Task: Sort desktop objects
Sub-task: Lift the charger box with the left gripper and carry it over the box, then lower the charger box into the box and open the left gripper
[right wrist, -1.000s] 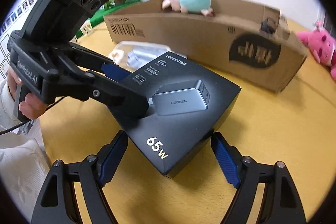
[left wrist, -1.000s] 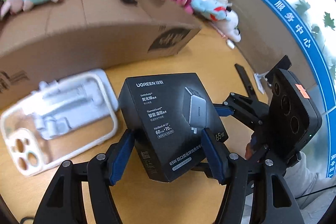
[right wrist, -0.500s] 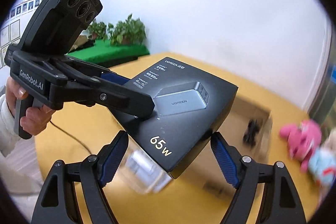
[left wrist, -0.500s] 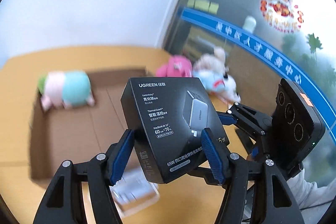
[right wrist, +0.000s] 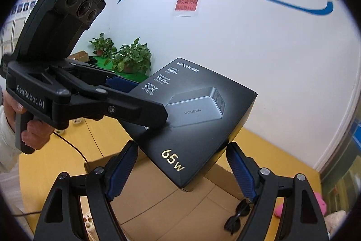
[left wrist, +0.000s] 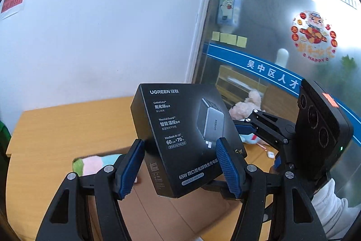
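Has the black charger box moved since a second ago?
Yes. The black charger box has risen: earlier level with the cardboard box on the table, now above it, against the wall.

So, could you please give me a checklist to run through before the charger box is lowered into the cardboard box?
1. Left claw clamped on the charger box: ok.
2. Right claw pads against the charger box's lower edges: ok.
3. Charger box held in the air over the cardboard box: ok.
4. Bare cardboard floor directly beneath: ok.
5. Sunglasses out of the landing spot: cannot tell; they lie on the floor just to one side.
6. Plush toy out of the way: cannot tell; the left claw's finger partly hides it.
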The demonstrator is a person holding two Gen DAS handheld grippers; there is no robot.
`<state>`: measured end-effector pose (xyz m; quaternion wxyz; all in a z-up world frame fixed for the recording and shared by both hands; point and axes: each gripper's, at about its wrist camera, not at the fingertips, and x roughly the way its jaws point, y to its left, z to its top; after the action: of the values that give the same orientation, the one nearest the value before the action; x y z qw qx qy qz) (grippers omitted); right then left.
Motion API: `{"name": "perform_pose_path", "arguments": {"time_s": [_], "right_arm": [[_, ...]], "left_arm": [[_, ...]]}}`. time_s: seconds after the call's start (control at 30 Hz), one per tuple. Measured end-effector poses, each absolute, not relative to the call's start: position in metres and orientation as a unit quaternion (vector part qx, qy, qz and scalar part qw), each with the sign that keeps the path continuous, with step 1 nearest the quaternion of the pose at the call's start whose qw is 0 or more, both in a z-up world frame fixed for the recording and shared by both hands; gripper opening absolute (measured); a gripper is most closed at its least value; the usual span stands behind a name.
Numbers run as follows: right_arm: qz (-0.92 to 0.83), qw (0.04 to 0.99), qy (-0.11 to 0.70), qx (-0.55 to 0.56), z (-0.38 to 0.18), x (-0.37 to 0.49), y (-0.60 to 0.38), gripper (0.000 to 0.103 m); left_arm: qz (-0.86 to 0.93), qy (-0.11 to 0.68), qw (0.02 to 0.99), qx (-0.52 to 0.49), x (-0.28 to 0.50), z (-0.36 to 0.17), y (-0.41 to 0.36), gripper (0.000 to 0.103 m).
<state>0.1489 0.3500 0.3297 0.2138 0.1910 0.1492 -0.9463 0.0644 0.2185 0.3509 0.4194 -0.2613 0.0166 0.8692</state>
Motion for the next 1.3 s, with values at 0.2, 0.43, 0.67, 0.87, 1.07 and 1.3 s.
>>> {"name": "perform_pose_path", "arguments": {"time_s": [0.2,0.43,0.67,0.87,1.07,1.3], "right_arm": [[-0.933,0.233,0.138,0.239,0.306,0.084,0.366,0.081],[-0.912,0.244,0.098,0.316,0.237,0.018,0.391,0.081],[-0.879,0.248,0.04,0.406,0.147,-0.029,0.422,0.081],[-0.853,0.238,0.029,0.463,0.112,-0.058,0.446,0.081],[-0.83,0.185,0.019,0.525,0.079,-0.073,0.461,0.081],[-0.823,0.148,0.018,0.548,0.069,-0.064,0.459,0.081]], "left_arm": [[0.861,0.012,0.407,-0.305,0.012,0.324,0.242,0.063],[0.828,-0.003,0.397,-0.397,-0.054,0.246,0.288,0.063],[0.785,-0.011,0.38,-0.489,-0.098,0.151,0.336,0.063],[0.762,-0.014,0.373,-0.529,-0.117,0.105,0.369,0.063],[0.747,0.012,0.367,-0.554,-0.126,0.08,0.41,0.056],[0.731,0.014,0.37,-0.574,-0.119,0.067,0.417,0.055]]}}
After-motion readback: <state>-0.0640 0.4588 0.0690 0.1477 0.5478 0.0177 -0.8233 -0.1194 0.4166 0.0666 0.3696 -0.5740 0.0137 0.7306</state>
